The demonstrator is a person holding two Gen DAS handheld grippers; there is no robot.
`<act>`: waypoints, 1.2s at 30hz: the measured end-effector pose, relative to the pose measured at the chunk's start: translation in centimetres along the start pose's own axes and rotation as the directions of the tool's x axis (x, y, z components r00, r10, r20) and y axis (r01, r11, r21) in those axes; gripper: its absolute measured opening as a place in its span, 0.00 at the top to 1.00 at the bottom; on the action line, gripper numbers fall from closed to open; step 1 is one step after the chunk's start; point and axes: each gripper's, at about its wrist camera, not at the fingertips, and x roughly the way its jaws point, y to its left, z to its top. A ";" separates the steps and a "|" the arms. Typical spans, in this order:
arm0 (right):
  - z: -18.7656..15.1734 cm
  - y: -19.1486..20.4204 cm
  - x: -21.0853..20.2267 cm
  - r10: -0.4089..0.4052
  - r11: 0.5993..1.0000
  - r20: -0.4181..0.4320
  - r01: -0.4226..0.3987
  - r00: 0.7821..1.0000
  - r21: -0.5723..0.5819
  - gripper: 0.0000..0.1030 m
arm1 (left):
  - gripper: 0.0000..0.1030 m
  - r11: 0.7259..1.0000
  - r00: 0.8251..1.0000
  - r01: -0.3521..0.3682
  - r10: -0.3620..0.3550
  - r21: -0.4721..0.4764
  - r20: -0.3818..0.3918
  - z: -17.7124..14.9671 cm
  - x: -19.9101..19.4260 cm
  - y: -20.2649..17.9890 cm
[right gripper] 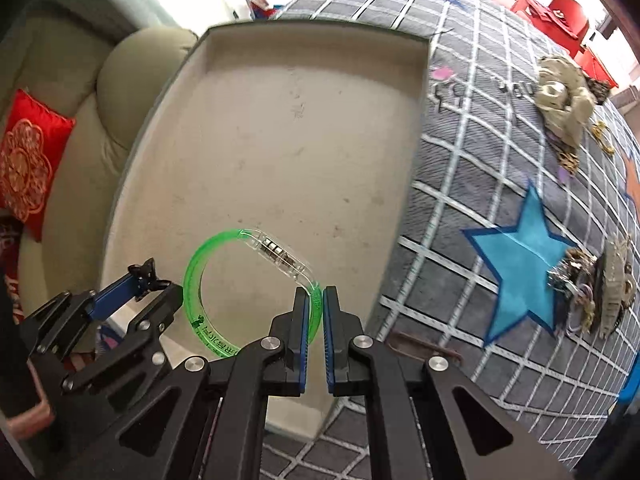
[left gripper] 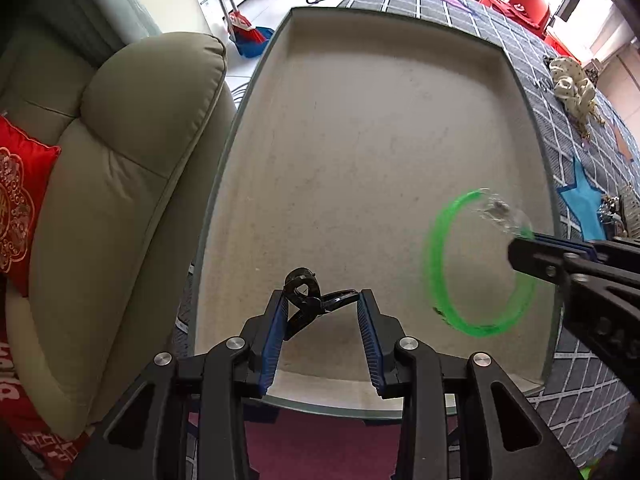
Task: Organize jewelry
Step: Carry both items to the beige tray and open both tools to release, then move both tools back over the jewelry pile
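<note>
Two pieces of jewelry hang over the beige tray (right gripper: 224,52) at once. The right gripper (right gripper: 314,300) is pressed together on the green bangle (right gripper: 192,280), pinching its rim just below the clear plastic clasp section, so the ring dangles upright above the near half of the tray. The left gripper (left gripper: 322,300) holds a black hair claw clip (left gripper: 310,300) across its blue pads, jaws part-way spread and bearing on the clip's two arms.

Doing the placing well likely means lowering each piece until it nearly touches the tray floor before letting go (a bangle dropped on edge would probably roll toward the wall). Tilting the bangle flat first should stop that. Keeping the two pieces well apart on the bare floor seems wise, the clip to the sofa (left gripper: 120,184) side and the bangle to the side of the grey checked cloth (right gripper: 480,120). More jewelry and trinkets wait in small heaps (right gripper: 596,284) on that cloth, beside a blue star.

As for writing, the bangle carries dark printed characters near its lower curve, too small and skewed to read. The red cushion (right gripper: 28,160) bears a gold floral emblem, no legible words.
</note>
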 end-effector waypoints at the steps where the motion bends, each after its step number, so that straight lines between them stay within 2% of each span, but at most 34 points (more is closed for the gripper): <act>1: 0.1 0.2 0.3 -0.005 1.000 -0.007 0.005 1.000 -0.004 0.93 | 0.63 1.000 1.000 -0.003 0.003 0.004 -0.004 0.0 0.2 -0.2; 5: 0.1 0.9 1.6 -0.015 1.000 -0.042 0.014 0.999 -0.015 0.93 | 0.62 1.000 1.000 -0.016 0.015 0.019 0.007 0.0 0.4 -0.5; 7: 0.2 1.1 1.7 -0.020 1.000 -0.041 0.019 0.999 -0.019 0.92 | 0.51 0.999 1.000 -0.021 0.021 0.028 0.007 0.1 0.4 -0.6; 8: 0.2 1.3 1.7 -0.022 1.000 -0.040 0.021 0.999 -0.023 0.92 | 0.37 0.999 1.000 -0.024 0.024 0.030 0.004 0.1 0.4 -0.6; 11: 1.3 1.5 2.3 -0.019 0.999 -0.055 0.018 0.998 -0.029 0.91 | 0.36 0.999 0.999 -0.042 0.042 0.030 0.017 0.0 0.2 -0.6; 12: 1.5 1.4 2.3 -0.007 1.000 -0.061 0.006 0.998 -0.021 0.87 | 0.36 0.998 0.999 -0.045 0.045 0.033 0.016 0.0 0.1 -0.6; 13: 1.8 1.2 2.2 -0.005 1.000 -0.062 0.004 0.998 -0.013 0.77 | 0.36 0.998 0.999 -0.047 0.046 0.035 0.017 0.0 0.1 -0.8; 16: 1.9 0.7 0.8 0.020 1.000 -0.017 -0.019 1.000 0.005 0.56 | 0.36 0.997 0.998 -0.062 0.061 0.040 0.027 0.1 -0.4 -0.8; 22: 2.2 -0.7 -3.0 0.052 0.998 0.072 -0.054 0.996 0.036 0.47 | 0.35 0.997 0.996 -0.069 0.068 0.027 0.050 0.3 -2.1 -0.7; 23: 2.1 -1.0 -3.5 0.050 0.998 0.082 -0.054 0.995 0.044 0.46 | 0.33 0.997 0.996 -0.068 0.067 0.025 0.053 0.4 -2.4 -0.7; 24: 1.7 -1.7 -4.2 0.047 0.997 0.094 -0.053 0.994 0.058 0.45 | 0.13 0.997 0.996 -0.070 0.069 0.023 0.054 0.5 -2.6 -0.8; 25: 1.2 -1.9 -4.8 0.046 0.996 0.099 -0.053 0.994 0.068 0.45 | 0.04 0.997 0.995 -0.077 0.075 0.020 0.062 0.4 -2.9 -0.8; 26: 1.0 -2.4 -5.1 0.046 0.996 0.102 -0.054 0.994 0.078 0.45 | 0.00 0.996 0.993 -0.088 0.087 0.017 0.079 0.4 -3.3 -0.9; 32: -2.6 -6.3 -7.1 0.026 0.985 0.108 -0.044 0.994 0.168 0.39 | 0.00 0.997 0.994 -0.072 0.068 0.040 0.085 0.5 -4.8 -1.9; 36: -4.6 -9.9 -7.6 0.009 0.972 0.103 -0.032 0.995 0.231 0.27 | 0.00 0.996 0.993 -0.058 0.050 0.072 0.110 0.4 -6.7 -3.7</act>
